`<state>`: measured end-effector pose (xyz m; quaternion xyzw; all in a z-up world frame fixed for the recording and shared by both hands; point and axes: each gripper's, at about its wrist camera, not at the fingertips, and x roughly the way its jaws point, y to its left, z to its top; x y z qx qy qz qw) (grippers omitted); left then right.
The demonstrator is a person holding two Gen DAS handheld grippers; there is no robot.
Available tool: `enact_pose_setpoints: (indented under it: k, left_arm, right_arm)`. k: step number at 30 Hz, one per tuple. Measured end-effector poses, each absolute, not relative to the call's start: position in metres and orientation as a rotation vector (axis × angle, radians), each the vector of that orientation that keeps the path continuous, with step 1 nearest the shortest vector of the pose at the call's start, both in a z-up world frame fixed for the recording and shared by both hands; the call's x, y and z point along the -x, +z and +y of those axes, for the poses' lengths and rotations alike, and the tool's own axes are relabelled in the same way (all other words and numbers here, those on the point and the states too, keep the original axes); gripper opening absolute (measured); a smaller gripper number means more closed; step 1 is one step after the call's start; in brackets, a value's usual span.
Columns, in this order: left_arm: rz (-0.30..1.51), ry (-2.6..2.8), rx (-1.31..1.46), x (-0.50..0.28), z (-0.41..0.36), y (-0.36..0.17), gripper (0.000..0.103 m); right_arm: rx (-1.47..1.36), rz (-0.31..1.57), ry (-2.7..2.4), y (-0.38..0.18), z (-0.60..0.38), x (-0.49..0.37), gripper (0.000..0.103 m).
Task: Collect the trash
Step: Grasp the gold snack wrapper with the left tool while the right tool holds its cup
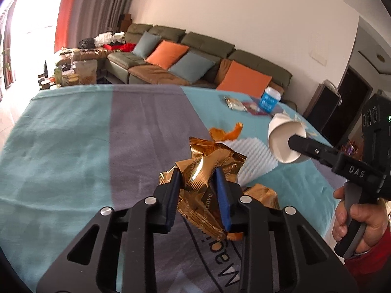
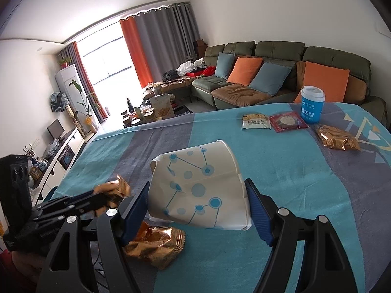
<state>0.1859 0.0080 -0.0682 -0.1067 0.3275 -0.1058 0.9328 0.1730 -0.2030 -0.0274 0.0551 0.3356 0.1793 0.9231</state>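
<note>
My left gripper [image 1: 198, 173] is shut on a crumpled gold foil wrapper [image 1: 207, 168] and holds it above the table; it also shows at the left of the right wrist view [image 2: 107, 195]. My right gripper [image 2: 198, 195] is shut on a squashed white paper cup [image 2: 198, 188] with blue dots, held above the cloth; the cup also shows in the left wrist view [image 1: 284, 141]. Another gold wrapper [image 2: 156, 246] lies on the cloth under the cup. A third gold wrapper [image 2: 337, 138] lies at the far right.
The table carries a teal and grey cloth [image 2: 305, 195]. At its far side stand a blue cup with a white lid [image 2: 312, 105], a pale snack packet [image 2: 256, 121] and a red packet [image 2: 288, 121]. Orange peel [image 1: 227, 133] and a white napkin [image 1: 249, 153] lie mid-table. A sofa [image 2: 268, 78] is behind.
</note>
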Motion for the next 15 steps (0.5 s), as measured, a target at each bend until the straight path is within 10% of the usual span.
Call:
enact_pose_setpoints:
  k: [15]
  left_arm:
    - [0.553,-0.131,0.213,-0.137,0.044,-0.030,0.028]
  right_arm:
    - [-0.090,0.636,0.419,-0.006,-0.181,-0.151,0.073]
